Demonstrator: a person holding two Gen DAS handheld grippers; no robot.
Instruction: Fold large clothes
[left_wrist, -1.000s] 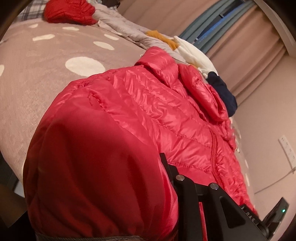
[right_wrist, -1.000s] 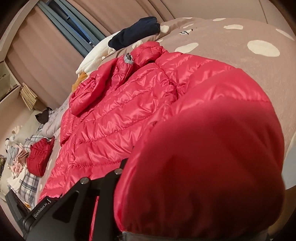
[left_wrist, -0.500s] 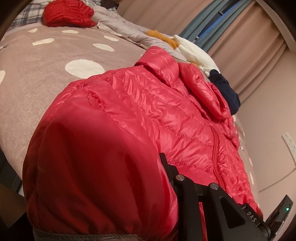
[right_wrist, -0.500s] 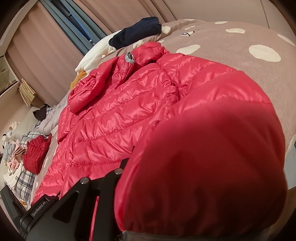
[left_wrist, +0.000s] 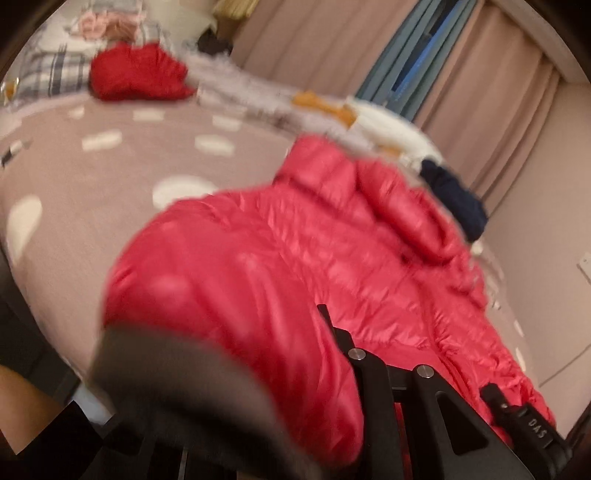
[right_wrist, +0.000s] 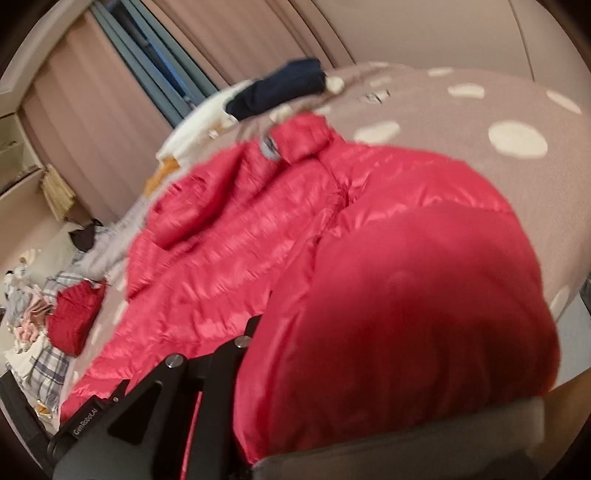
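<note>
Here your left claw (left_wrist: 332, 328) and right claw (right_wrist: 255, 332) each pinch the red jacket (left_wrist: 332, 251), spread on the dotted bed (left_wrist: 92, 192). Bunched fabric probably hides the tips. Folded clothes (left_wrist: 136, 74) and a navy bundle (right_wrist: 277, 88) lie well apart.

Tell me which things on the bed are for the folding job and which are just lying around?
For the job:
red puffer jacket, spread on the bed
left gripper, shut on its hem
right gripper, shut on its hem

Just lying about:
navy garment
small red garment
plaid cloth
white cloth
spotted bedcover
curtains
</note>
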